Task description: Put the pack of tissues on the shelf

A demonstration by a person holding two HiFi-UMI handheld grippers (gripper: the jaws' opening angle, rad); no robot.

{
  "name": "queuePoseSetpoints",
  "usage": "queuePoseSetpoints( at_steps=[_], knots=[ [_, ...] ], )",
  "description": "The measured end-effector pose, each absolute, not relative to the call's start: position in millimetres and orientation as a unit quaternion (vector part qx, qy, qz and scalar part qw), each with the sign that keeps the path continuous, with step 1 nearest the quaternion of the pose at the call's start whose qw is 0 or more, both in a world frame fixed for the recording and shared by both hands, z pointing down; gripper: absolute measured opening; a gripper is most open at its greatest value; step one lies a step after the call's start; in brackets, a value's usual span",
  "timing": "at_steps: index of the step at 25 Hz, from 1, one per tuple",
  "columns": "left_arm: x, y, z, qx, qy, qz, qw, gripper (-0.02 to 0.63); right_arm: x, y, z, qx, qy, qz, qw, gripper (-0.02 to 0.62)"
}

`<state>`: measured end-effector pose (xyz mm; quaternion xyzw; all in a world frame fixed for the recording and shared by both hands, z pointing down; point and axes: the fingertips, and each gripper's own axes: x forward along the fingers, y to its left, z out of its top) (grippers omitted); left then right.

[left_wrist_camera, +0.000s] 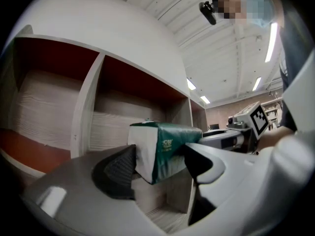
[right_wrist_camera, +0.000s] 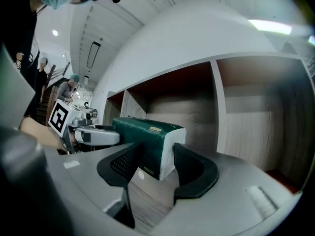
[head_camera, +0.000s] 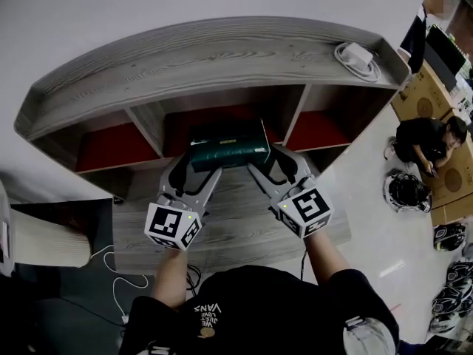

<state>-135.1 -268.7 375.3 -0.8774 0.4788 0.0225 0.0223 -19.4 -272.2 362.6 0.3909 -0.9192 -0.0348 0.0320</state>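
A dark green pack of tissues (head_camera: 228, 147) with white ends is held up in front of the middle compartment of the wooden shelf (head_camera: 199, 54). My left gripper (head_camera: 194, 160) is shut on its left end, and the pack (left_wrist_camera: 165, 150) shows pinched between the two jaws. My right gripper (head_camera: 263, 158) is shut on its right end, where the pack (right_wrist_camera: 150, 140) sits between the dark pads. Both grippers hold it level above the shelf's lower board (head_camera: 236, 213).
The shelf has three red-backed compartments. A white cable coil (head_camera: 358, 59) lies on its top at the right. A beige box (head_camera: 37, 237) stands at the left, with white cables (head_camera: 111, 272) on the floor. A person (head_camera: 427, 143) crouches at the right among helmets (head_camera: 405, 191).
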Motion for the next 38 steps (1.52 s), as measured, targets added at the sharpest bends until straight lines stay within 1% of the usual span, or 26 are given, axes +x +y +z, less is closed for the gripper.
queuePoseSetpoints(
  at_steps=[10, 22, 36, 38],
  knots=[
    [-137.9, -291.7, 383.6, -0.866, 0.500, -0.003, 0.004, 0.356, -20.7, -296.1, 362.7, 0.425, -0.904, -0.038, 0.031, 0.209],
    [-139.7, -303.9, 383.6, -0.862, 0.506, 0.004, -0.004, 0.356, -22.6, -308.5, 367.1, 0.443, -0.896, -0.026, 0.034, 0.209],
    [-154.7, -273.3, 375.6, -0.858, 0.511, 0.037, 0.019, 0.356, -11.5, -290.8, 360.8, 0.465, -0.885, -0.027, -0.008, 0.207],
    [-155.7, -266.3, 377.0, -0.856, 0.515, 0.034, 0.024, 0.343, -12.7, -287.7, 361.9, 0.463, -0.886, -0.027, -0.012, 0.206]
  ],
)
